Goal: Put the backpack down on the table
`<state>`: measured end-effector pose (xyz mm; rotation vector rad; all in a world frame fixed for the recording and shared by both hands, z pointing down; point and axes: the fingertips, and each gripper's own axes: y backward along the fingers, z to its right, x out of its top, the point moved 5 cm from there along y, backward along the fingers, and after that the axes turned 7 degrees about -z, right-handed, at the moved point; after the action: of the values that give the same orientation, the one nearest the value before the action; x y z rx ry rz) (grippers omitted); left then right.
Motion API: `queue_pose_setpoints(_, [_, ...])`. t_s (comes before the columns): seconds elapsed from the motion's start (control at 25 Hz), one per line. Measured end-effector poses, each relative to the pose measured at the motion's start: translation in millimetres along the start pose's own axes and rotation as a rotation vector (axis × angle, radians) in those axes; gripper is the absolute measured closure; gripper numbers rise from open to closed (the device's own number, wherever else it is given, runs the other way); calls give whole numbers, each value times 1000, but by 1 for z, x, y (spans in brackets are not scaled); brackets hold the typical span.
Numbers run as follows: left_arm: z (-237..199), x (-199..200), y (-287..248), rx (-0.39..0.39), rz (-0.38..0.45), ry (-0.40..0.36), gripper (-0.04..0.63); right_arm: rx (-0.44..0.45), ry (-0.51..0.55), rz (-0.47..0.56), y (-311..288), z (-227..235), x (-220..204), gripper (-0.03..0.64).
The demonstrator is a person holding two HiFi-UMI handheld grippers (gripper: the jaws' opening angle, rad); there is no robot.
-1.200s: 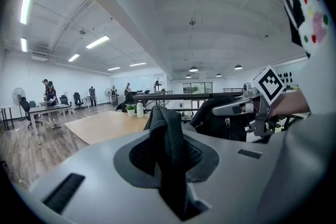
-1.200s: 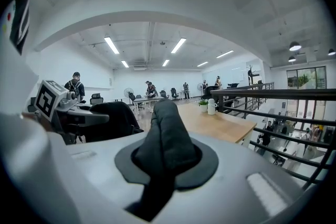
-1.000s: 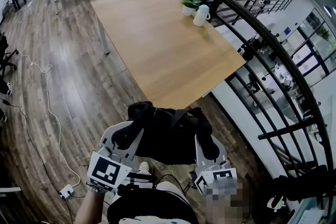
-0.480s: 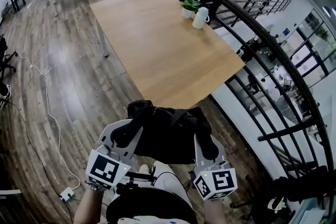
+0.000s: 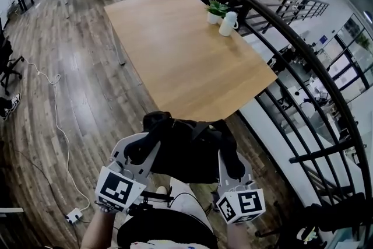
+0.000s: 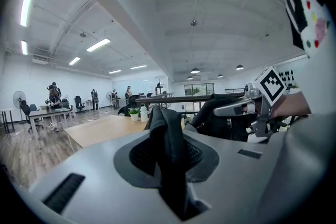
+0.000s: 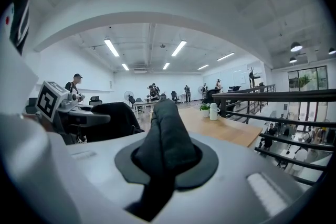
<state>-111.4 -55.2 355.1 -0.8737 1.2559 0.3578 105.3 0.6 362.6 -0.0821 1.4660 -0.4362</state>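
Left gripper [image 5: 147, 144] and right gripper [image 5: 226, 147] each have their jaws drawn narrow and clamped on a black padded strap of the backpack [image 5: 187, 151]. In the left gripper view a folded strap [image 6: 167, 136] stands up out of the closed jaws, and in the right gripper view a thicker padded strap [image 7: 165, 139] does the same. The backpack hangs between the two grippers, off the table [image 5: 175, 49], just short of the table's near corner and over the wooden floor [image 5: 87, 96] beside it. Compared with a second ago the grip is unchanged: both sets of jaws hold the same straps at the same narrow width, and the bag keeps the same slumped shape between them. Its place against the table has hardly altered; its top edge still lies just before the near corner and does not reach over the tabletop. What has changed is slight: the table has slid a little toward the right of the head view, and the potted plant [image 5: 217, 7] and white bottle [image 5: 228, 21] at the table's far edge have drifted with it. The dark railing [image 5: 303, 58] runs along the table's right side. On the table's left a white cable [image 5: 57, 119] trails across the floor to a power strip [image 5: 74, 216].
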Motion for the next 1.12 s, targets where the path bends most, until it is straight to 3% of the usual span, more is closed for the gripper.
queue_pose_setpoints(1.12, [-43,75,-78,84,36,63,535,102,60,17,-88,75,83,561])
